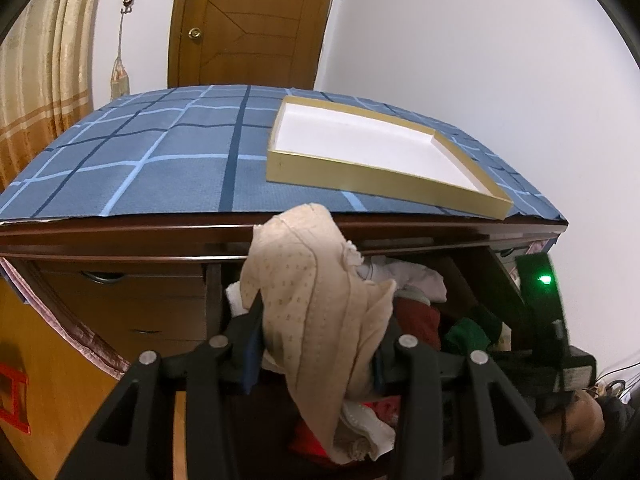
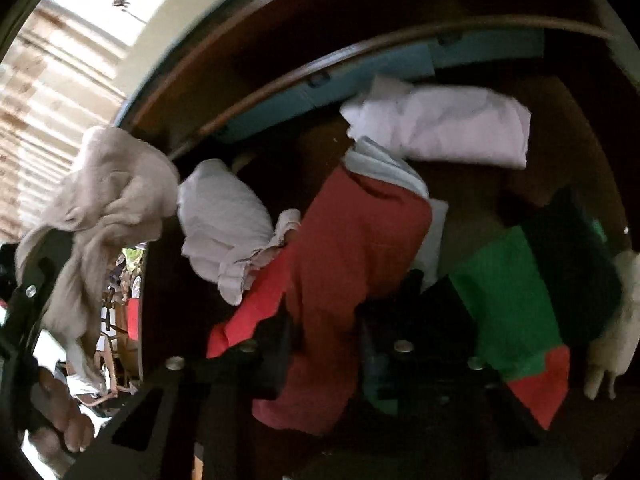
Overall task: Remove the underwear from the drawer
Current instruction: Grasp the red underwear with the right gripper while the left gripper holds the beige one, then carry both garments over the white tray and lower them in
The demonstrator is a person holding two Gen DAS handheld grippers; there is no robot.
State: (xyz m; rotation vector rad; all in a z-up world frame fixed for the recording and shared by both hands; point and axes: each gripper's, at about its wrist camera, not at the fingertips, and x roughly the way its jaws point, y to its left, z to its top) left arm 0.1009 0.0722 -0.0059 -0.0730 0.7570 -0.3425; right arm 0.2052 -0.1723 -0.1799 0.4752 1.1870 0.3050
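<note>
My left gripper [image 1: 320,344] is shut on beige dotted underwear [image 1: 312,304] and holds it up above the open drawer [image 1: 472,280], in front of the desk edge. The same underwear [image 2: 108,200] shows at the left of the right wrist view, hanging from the left gripper. My right gripper [image 2: 324,320] is down inside the drawer, its fingers on either side of a red garment [image 2: 352,248]; the jaws look closed on the cloth. White garments [image 2: 440,120], a white bundle [image 2: 216,212] and a green piece [image 2: 508,300] lie around it.
A shallow gold-edged box [image 1: 384,148] with a white inside sits on the blue checked cloth [image 1: 140,160] over the desk top. Closed drawers [image 1: 132,300] are at the left. A wooden door [image 1: 248,20] and a curtain [image 1: 40,80] stand behind.
</note>
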